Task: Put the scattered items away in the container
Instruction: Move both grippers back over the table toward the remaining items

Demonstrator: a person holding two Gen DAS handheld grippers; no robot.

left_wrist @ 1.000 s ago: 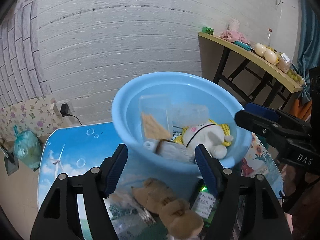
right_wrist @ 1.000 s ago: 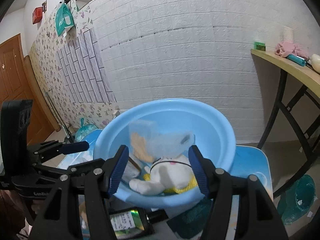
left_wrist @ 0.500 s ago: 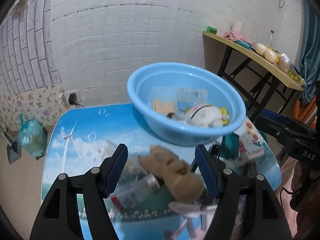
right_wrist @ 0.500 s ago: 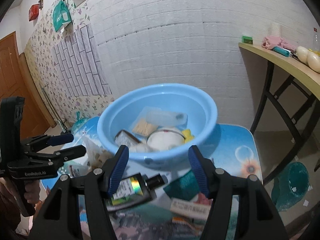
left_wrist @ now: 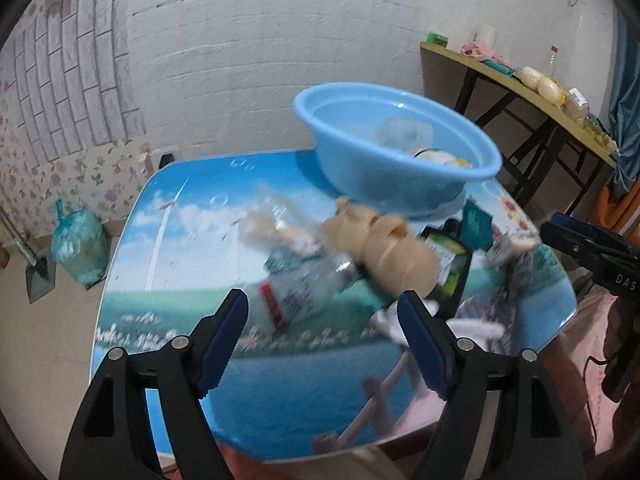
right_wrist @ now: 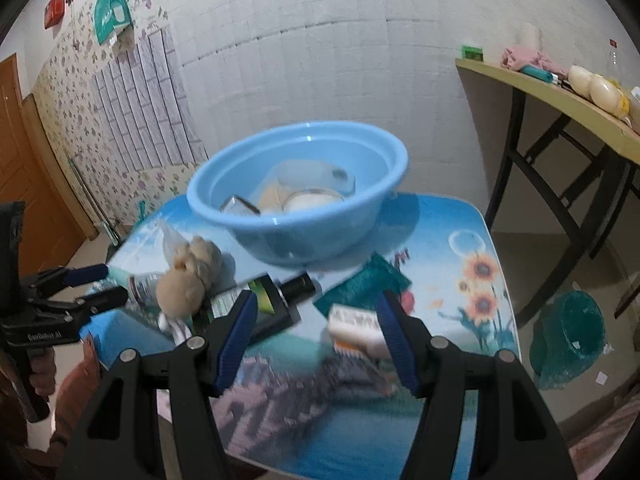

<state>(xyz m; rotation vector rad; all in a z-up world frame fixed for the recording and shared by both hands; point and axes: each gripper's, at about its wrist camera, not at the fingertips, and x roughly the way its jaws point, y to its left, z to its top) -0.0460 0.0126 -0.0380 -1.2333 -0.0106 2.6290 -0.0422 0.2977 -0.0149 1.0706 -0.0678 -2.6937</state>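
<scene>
A light blue basin (left_wrist: pixel 400 152) stands at the far side of the picture-printed table (left_wrist: pixel 168 248) and holds a white plush, clear plastic boxes and other items; it also shows in the right wrist view (right_wrist: pixel 304 200). Near it lie a tan plush toy (left_wrist: pixel 384 248), a clear bottle with a red and blue label (left_wrist: pixel 296 296), a dark green-labelled bottle (right_wrist: pixel 276 300), a teal packet (right_wrist: pixel 360 284) and a white box (right_wrist: pixel 356 328). My left gripper (left_wrist: pixel 324 336) is open and empty above the table's near part. My right gripper (right_wrist: pixel 316 340) is open and empty.
A crumpled clear bag (left_wrist: pixel 272 224) lies left of the plush. A wooden side table (right_wrist: pixel 560 92) with assorted things stands at the right. A teal bin (right_wrist: pixel 568 336) and a tied green bag (left_wrist: pixel 78 248) sit on the floor.
Both grippers have pulled back and up from the basin toward the table's near edge. The basin now looks smaller and farther, and the scattered items have come into view.
</scene>
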